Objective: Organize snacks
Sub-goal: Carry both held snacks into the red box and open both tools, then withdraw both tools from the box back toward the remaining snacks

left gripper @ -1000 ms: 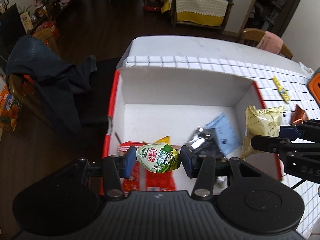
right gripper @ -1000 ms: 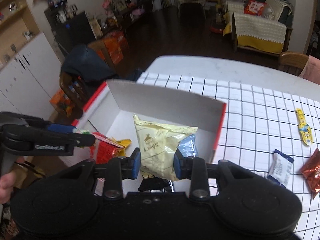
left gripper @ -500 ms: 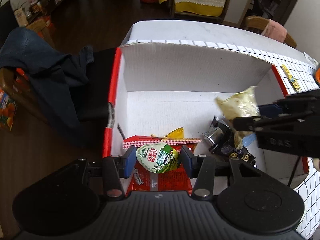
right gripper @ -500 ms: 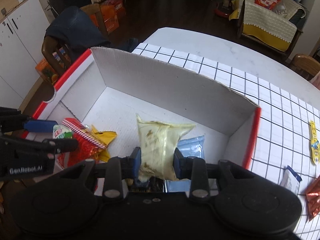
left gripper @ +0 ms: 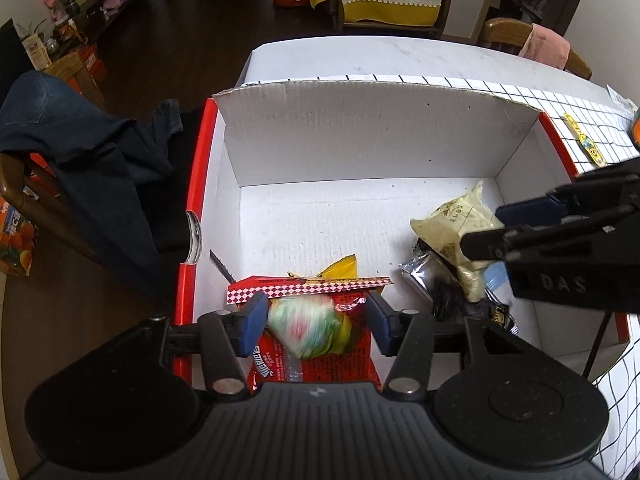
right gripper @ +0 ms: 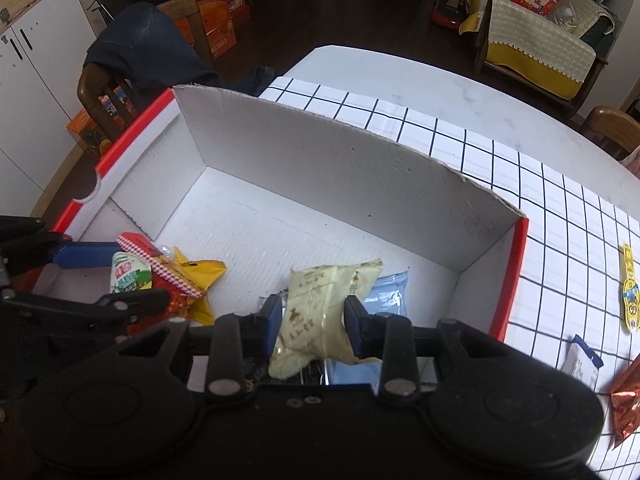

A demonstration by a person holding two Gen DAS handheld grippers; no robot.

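A white cardboard box (left gripper: 360,128) with a red rim stands on the checked tablecloth. Low over its near left corner, my left gripper (left gripper: 316,320) has its jaws opening. A green and white packet (left gripper: 308,332) sits blurred between the pads, clear of the right pad, just above a red packet (left gripper: 320,356). The right wrist view shows the same green packet (right gripper: 130,276) between the left gripper's fingers (right gripper: 84,254). My right gripper (right gripper: 313,320) is shut on a pale yellow packet (right gripper: 320,300), low in the box's right side (right gripper: 320,160) over a blue packet (right gripper: 388,292).
A yellow packet (left gripper: 340,266) and a silver and black one (left gripper: 424,276) also lie in the box. On the tablecloth right of it are a yellow strip snack (right gripper: 630,292), a blue-white packet (right gripper: 580,360) and a red foil packet (right gripper: 626,408). A chair with a dark jacket (left gripper: 80,140) stands left.
Both grippers have sunk into the box. The left jaws have spread and the green packet has gone blurred and loose between them. The right gripper carried the yellow packet down onto the other packets.
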